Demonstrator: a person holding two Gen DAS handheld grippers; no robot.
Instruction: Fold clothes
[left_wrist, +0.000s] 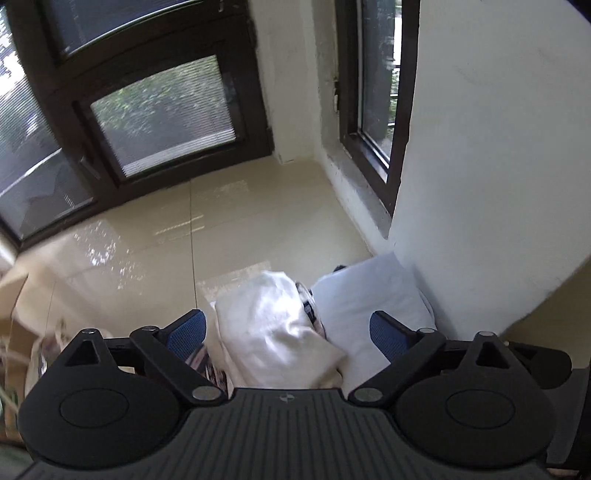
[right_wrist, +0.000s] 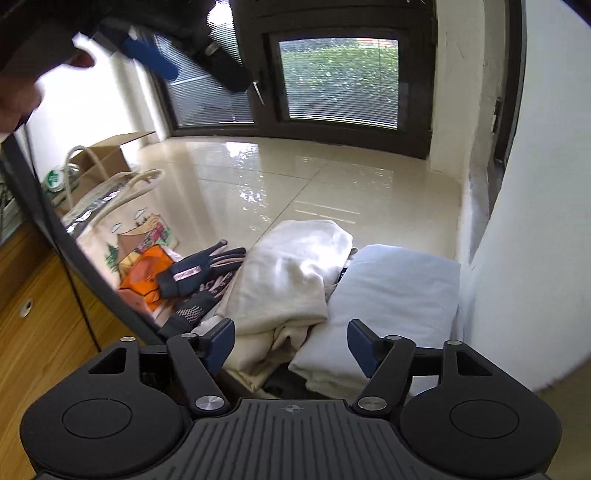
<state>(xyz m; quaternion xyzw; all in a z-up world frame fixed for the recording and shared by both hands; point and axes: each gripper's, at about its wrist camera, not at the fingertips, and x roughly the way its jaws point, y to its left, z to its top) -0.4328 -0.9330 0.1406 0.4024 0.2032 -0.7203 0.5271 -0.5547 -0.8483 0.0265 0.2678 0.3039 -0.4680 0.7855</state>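
A crumpled cream-white garment (left_wrist: 275, 325) (right_wrist: 291, 273) lies on the floor in a loose heap. A folded pale-blue garment (left_wrist: 365, 295) (right_wrist: 395, 295) rests right of it, against the white wall. My left gripper (left_wrist: 288, 328) hangs open above the heap, blue pads wide apart, nothing between them. My right gripper (right_wrist: 290, 345) is open too, above the near edge of both garments and holding nothing. The other gripper (right_wrist: 151, 55) shows blurred at the top left of the right wrist view, with a hand (right_wrist: 18, 92) beside it.
Dark gloves (right_wrist: 199, 277) and an orange packet (right_wrist: 147, 273) lie left of the clothes beside a printed tote bag (right_wrist: 129, 229) and a cardboard box (right_wrist: 107, 155). Glossy cream floor tiles (left_wrist: 166, 240) reach dark-framed windows (left_wrist: 166, 118). A wooden cabinet (right_wrist: 37, 314) stands left.
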